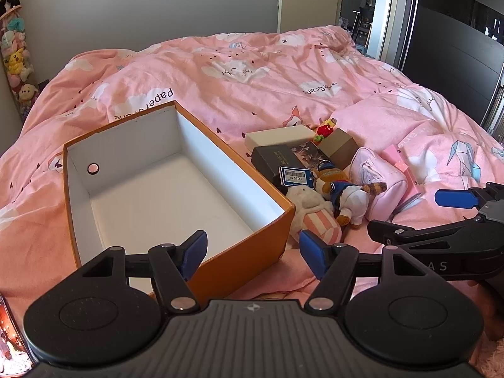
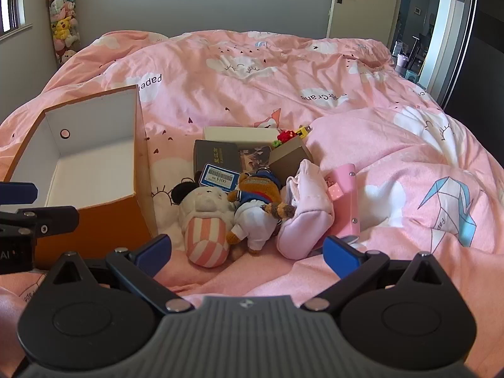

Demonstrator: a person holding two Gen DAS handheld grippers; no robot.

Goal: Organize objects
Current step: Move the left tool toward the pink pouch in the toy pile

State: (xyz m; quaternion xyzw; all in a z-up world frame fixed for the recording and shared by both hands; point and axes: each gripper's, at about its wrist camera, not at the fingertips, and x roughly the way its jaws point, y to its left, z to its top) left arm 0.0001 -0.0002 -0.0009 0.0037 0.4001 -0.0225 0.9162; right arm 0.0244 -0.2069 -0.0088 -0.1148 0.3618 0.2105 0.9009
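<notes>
**Asker:** Since nothing has gone into it yet, where does the orange box sit, and why there?

**Describer:** Orange box fills the left and centre of the left wrist view, lid off, white inside, bare. It lies on the pink duvet just beside the pile, likely so each item needs only a short carry. A round finger hole shows in its far end wall.

**Asker:** What is in the pile?

**Describer:** Right of centre in the left view, lower centre in the right view: a white plush in a pink striped outfit, touching a brown plush in a white and blue suit, and a pale pink pouch leaning against them. Behind these lie a dark grey box, a cream box, a tan box, and a pink case to the right.

**Asker:** And the tools?

**Describer:** Left gripper hangs at the bottom of its frame over the box's near corner, fingers spread, holding nothing. Right gripper is likewise spread and unloaded, aimed at the plush toys, which I judge the first pick.

**Asker:** Any writing?

**Describer:** A blue tag on the brown plush carries a barcode and "$100". The duvet prints "Paper Crane", seen upside down. Gold characters on the dark grey box are too small to read.
</notes>
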